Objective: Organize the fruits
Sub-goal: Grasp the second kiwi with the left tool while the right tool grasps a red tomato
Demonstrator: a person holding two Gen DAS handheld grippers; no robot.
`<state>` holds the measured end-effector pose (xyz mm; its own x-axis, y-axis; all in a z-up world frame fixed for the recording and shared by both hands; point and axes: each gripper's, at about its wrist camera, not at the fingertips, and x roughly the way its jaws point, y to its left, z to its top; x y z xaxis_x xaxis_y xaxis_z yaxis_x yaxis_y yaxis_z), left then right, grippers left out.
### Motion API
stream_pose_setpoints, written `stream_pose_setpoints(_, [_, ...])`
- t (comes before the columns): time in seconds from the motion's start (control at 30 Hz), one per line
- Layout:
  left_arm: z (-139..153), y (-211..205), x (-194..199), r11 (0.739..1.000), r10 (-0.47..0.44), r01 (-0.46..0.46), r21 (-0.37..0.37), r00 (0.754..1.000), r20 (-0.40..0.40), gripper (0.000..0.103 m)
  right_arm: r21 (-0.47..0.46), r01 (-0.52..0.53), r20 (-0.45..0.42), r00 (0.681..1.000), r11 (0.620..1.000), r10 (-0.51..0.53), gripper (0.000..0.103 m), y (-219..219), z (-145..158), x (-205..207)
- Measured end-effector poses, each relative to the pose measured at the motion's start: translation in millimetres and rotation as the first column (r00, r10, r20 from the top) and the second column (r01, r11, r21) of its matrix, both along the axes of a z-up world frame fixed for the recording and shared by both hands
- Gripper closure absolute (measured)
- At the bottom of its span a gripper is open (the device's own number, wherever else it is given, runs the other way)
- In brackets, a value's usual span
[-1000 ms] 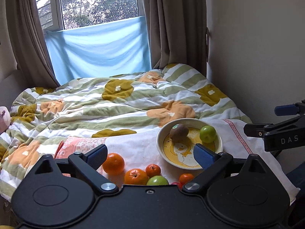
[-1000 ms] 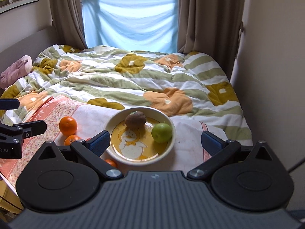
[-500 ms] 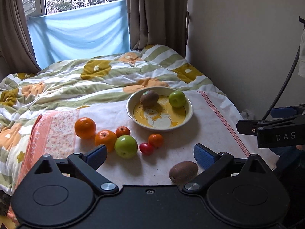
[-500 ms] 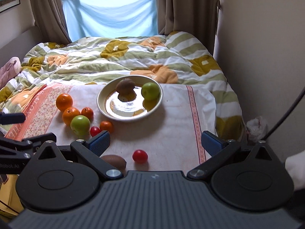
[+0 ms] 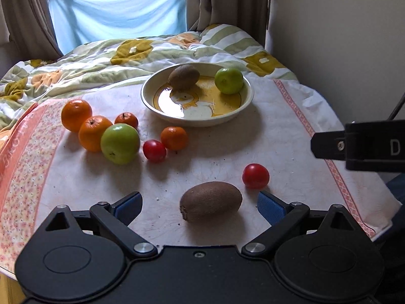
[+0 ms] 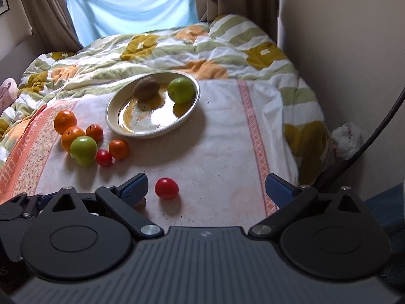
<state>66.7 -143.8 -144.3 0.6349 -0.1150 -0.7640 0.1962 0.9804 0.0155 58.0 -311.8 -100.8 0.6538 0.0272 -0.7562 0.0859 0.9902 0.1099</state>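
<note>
Fingers (image 5: pixel 127 206) of left gripper (image 5: pixel 200 206) spread wide, empty, around the brown fuzzy kiwi (image 5: pixel 210 201); right gripper (image 6: pixel 206 186) likewise wide, empty.

Cream duck-print bowl (image 5: pixel 152 101) sits at 12 o'clock; closing off-centre could roll the kiwi into the small red tomato (image 5: pixel 255 176) at 2 o'clock.

Rt wrist view: near kiwi (image 6: pixel 140 204) mostly hidden behind rt gripper's left finger (image 6: pixel 133 189); left gripper (image 6: pixel 17 209) cut off at left edge. Left wrist view: rt gripper (image 5: pixel 359 147) cut off at right edge, fingers out of frame.
</note>
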Motion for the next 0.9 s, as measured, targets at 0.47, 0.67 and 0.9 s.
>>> stream_pose_setpoints(0.47, [-31,-28,21,0.997,0.048,-0.045,0.055,0.997,-0.054,0.018,0.039,-0.069,-0.083,0.994,0.997,0.072,0.000,-1,-45,37])
stream_pose_setpoints(0.67, [-37,-26,26,0.996,0.055,-0.050,0.071,0.996,-0.072,0.031,0.061,-0.096,-0.108,0.989,0.994,0.102,0.008,5,-57,47])
stream_pose_setpoints(0.9, [-36,-19,25,0.999,0.041,-0.038,0.032,0.996,-0.077,0.032,0.087,-0.120,-0.128,0.983,0.989,0.130,0.016,13,-64,52])
